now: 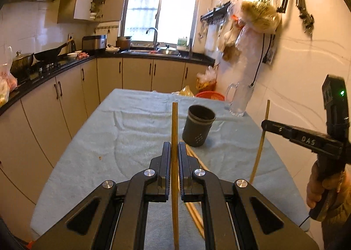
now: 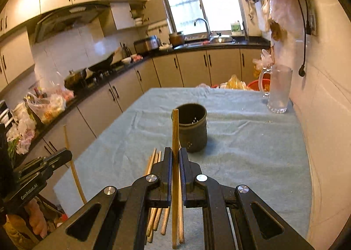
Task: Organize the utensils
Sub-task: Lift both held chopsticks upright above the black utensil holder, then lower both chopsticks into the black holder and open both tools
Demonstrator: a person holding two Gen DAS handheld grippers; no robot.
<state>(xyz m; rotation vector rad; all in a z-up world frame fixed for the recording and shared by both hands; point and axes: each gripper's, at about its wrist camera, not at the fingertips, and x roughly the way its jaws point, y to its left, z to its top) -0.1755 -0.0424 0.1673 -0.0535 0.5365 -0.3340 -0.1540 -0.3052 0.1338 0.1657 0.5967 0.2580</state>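
Note:
A dark round utensil cup (image 1: 198,127) (image 2: 192,130) stands upright on the pale blue cloth. My left gripper (image 1: 174,146) is shut on one wooden chopstick (image 1: 174,140), held upright above the cloth, short of the cup. My right gripper (image 2: 175,153) is shut on another chopstick (image 2: 175,131), also upright, just before the cup. The right gripper (image 1: 266,124) shows in the left wrist view with its chopstick (image 1: 262,140). The left gripper (image 2: 65,155) shows in the right wrist view with its chopstick (image 2: 71,162). Several loose chopsticks (image 2: 153,164) (image 1: 194,157) lie on the cloth below.
A clear glass mug (image 2: 278,89) (image 1: 240,100) stands at the table's far right by the tiled wall. Plastic bags (image 1: 260,13) hang from wall hooks above it. A counter with a wok (image 1: 49,53) and pot runs along the left. A red basin (image 1: 210,95) sits beyond the table.

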